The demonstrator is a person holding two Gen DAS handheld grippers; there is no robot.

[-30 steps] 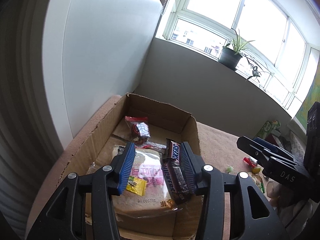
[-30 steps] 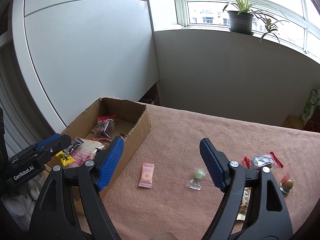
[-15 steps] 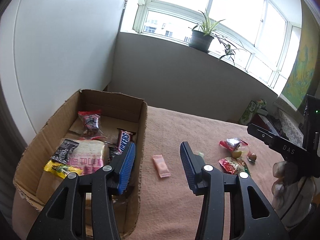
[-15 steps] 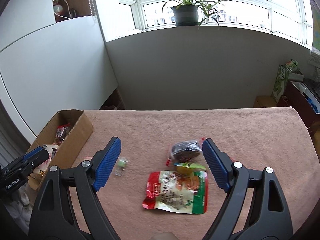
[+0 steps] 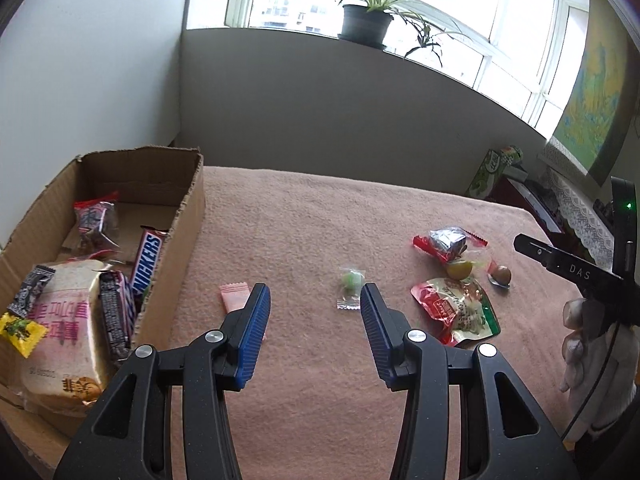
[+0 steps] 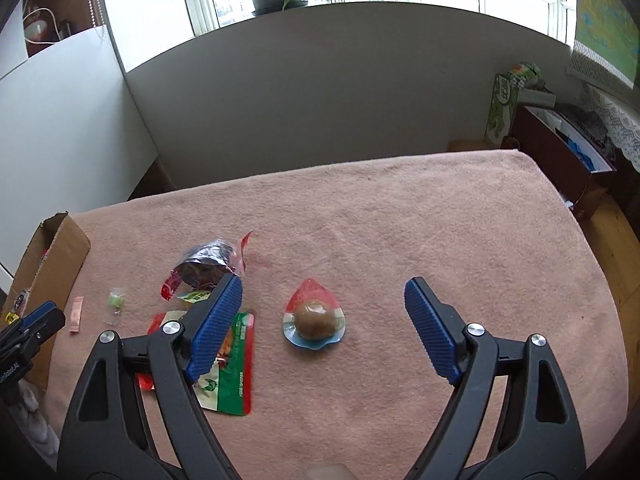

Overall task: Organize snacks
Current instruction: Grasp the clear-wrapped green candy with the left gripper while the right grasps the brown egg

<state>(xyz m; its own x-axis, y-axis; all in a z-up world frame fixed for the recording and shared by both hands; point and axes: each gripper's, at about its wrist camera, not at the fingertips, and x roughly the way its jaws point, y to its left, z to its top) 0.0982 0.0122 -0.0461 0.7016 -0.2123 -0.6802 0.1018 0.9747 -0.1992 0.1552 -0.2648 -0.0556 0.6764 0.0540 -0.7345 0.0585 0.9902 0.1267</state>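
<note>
Snacks half sorted: some in cardboard box (image 5: 188,216), rest loose on pink cloth (image 6: 400,220). Right gripper (image 6: 324,330) wide, empty, w/ brown sealed cup (image 6: 314,320) between jaws. Left gripper (image 5: 314,328) narrower, empty. Risk imo: slick cup squirts out bc rounded.

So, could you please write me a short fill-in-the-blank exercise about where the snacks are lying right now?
1. The Snickers bar lies inside the cardboard ____.
2. The pink sachet lies on the cloth between the box and the ____ candy.
3. The open right claw frames a brown egg-shaped snack, and nothing is ____ by it.
4. The left claw is open and holds ____.

Missing words: box; green; held; nothing
</note>
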